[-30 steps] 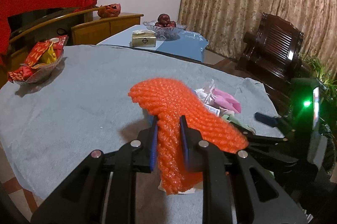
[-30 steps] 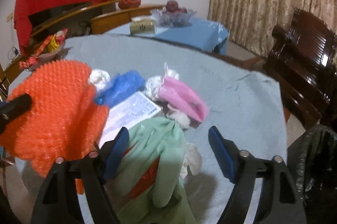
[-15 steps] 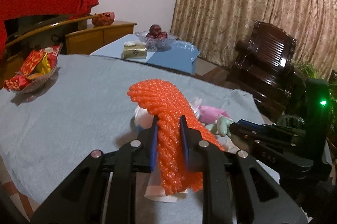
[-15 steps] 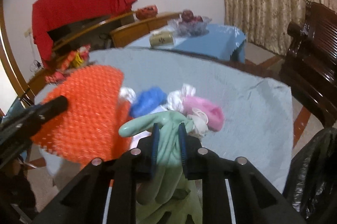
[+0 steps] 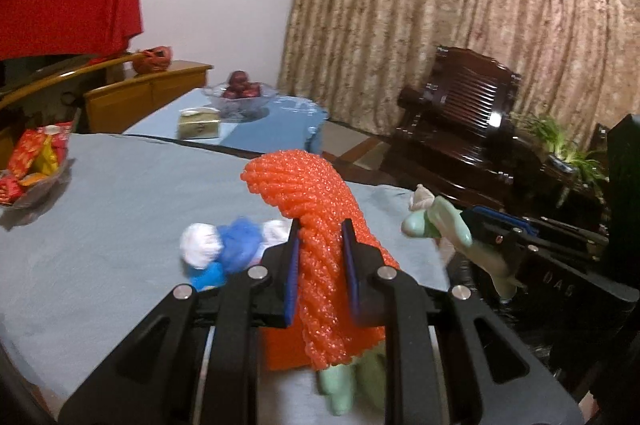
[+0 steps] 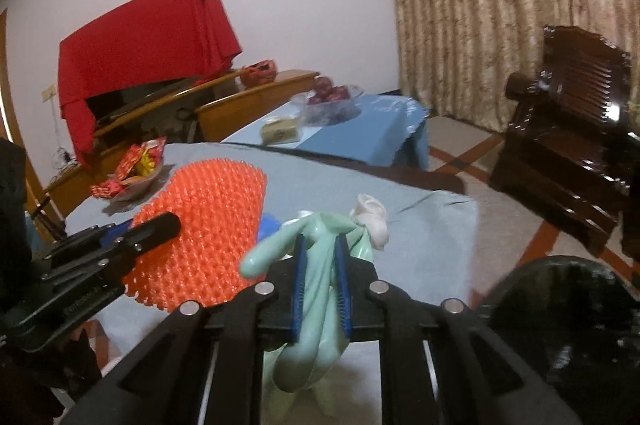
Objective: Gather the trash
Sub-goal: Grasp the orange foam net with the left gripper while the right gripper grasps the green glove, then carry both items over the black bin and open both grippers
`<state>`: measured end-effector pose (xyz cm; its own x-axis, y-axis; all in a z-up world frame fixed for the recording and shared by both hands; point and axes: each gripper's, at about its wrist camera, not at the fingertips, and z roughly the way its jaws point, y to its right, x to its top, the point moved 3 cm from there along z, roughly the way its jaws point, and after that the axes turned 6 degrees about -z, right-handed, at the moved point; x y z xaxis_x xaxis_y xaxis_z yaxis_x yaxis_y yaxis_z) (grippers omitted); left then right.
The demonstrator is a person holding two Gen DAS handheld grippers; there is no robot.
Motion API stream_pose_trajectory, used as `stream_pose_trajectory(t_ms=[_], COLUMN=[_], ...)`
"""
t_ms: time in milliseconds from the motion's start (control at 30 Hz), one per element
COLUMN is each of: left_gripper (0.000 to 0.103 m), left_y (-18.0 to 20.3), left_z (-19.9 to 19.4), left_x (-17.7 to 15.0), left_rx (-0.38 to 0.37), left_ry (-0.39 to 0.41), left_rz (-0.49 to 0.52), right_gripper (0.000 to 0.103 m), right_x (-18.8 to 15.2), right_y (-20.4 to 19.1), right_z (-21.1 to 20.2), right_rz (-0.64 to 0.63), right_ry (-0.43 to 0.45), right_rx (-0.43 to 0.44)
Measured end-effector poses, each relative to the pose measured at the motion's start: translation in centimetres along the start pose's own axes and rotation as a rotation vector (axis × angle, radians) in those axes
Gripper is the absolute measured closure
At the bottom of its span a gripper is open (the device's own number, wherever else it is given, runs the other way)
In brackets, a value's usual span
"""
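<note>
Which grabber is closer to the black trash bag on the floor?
Right. The right gripper, clamped on the green glove, is just left of the black trash bag. The left gripper, holding the orange foam net, is farther off, over the table's other side.

foam net (image 5: pixel 320 225): bright orange, knobbly mesh | glove (image 6: pixel 320 289): pale mint green | tissue wad (image 6: pixel 372 217): white | gripper pads (image 6: pixel 298 289): blue on black | tablecloth (image 5: pixel 120 193): grey-blue | bin bag (image 6: pixel 580 325): glossy black | curtain (image 5: pixel 460 25): beige, floral | draped cloth (image 6: pixel 140 29): red
</note>
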<state>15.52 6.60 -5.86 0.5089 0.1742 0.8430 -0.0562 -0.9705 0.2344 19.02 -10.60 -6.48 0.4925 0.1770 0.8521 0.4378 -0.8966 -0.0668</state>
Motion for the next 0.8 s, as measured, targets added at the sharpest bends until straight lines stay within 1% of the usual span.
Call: stream_pose_trajectory(t_ms=[133,233,367,433,567,700,767,800], left_gripper=[0.085,0.085,0.085,0.085,0.085,0.085,0.084,0.084], left_y=[3.3,4.7,6.8,8.0,11.9,16.1,18.7,19.4], left_z=[1.3,2.3,3.3,3.8,5.1,6.3,7.3,7.7], left_x=[-0.7,-1.4,-2.0,-2.1,-2.6,-4.0,-4.9,-5.3], left_rx=[-0.044,-0.072,-0.109,-0.132,-0.196,-0.265,-0.3,-0.313], left_ry=[-0.02,-0.048,-0.072,-0.074,-0.081,-0.095,-0.112,-0.121], left_rz=[0.034,0.028,0.046,0.063,0.104,0.146,0.17,0.176], right_gripper=[0.09,0.091,0.091,0.091,0.091,0.091,0.091,0.091], right_x=[-0.6,-1.2,-1.7,-2.0,-3.3,-5.4,-6.8,-7.4], right_y=[2.5,3.7,5.8,7.2,10.5,14.8,17.1,17.7], right_z=[-1.4,-2.0,-3.4,-4.4,-6.3,-8.2,-8.9,-9.1], right_rz=[0.012,0.021,0.048,0.056,0.09,0.134,0.155,0.163], right_ry=[-0.006,-0.011,0.008,0.015,0.012,-0.009,-0.037,-0.045], right_rx=[-0.041,-0.063,-0.102,-0.139,-0.214,-0.305,-0.361,-0.375])
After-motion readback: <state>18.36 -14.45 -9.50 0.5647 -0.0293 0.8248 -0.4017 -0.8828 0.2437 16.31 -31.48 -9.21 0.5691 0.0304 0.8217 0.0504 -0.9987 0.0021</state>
